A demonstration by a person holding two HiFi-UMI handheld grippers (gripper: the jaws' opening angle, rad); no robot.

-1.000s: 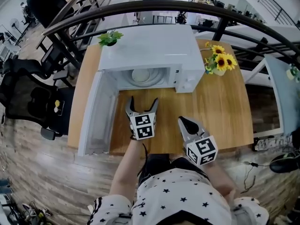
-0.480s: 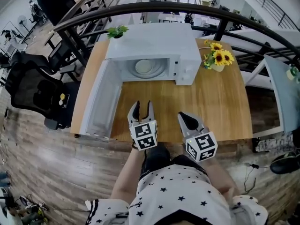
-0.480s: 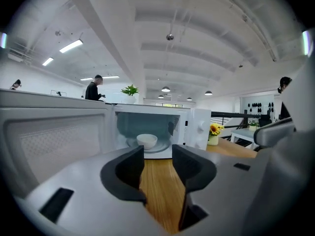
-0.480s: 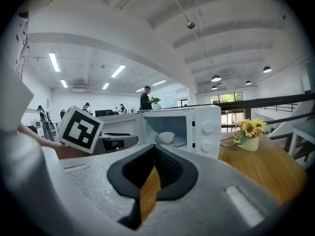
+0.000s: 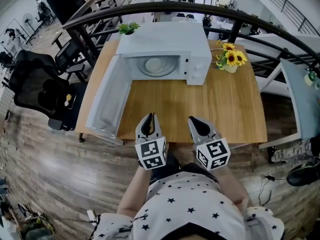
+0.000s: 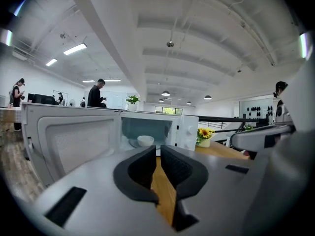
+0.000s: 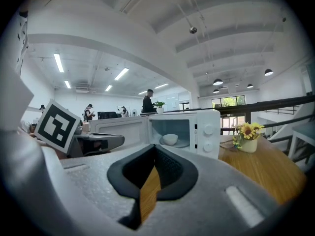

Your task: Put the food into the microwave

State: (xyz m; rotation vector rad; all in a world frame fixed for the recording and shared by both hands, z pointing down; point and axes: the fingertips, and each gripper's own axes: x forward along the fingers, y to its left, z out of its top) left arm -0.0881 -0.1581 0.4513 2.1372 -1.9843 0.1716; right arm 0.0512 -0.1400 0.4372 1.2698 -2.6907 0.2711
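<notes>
A white microwave stands at the back of the wooden table, its door swung wide open to the left. Inside, a white bowl rests on the turntable; it also shows in the left gripper view as the bowl and in the right gripper view as the bowl. My left gripper is over the table's near edge, well short of the microwave, shut with nothing between its jaws. My right gripper hangs beside it, likewise shut and holding nothing.
A vase of sunflowers sits on the table right of the microwave, and a small green plant behind its left corner. A black office chair stands left of the table. A dark curved railing runs behind. People stand far off.
The left gripper's jaws went from wide open to shut. Both grippers drew back from the microwave toward the table's near edge, the left one farther.
</notes>
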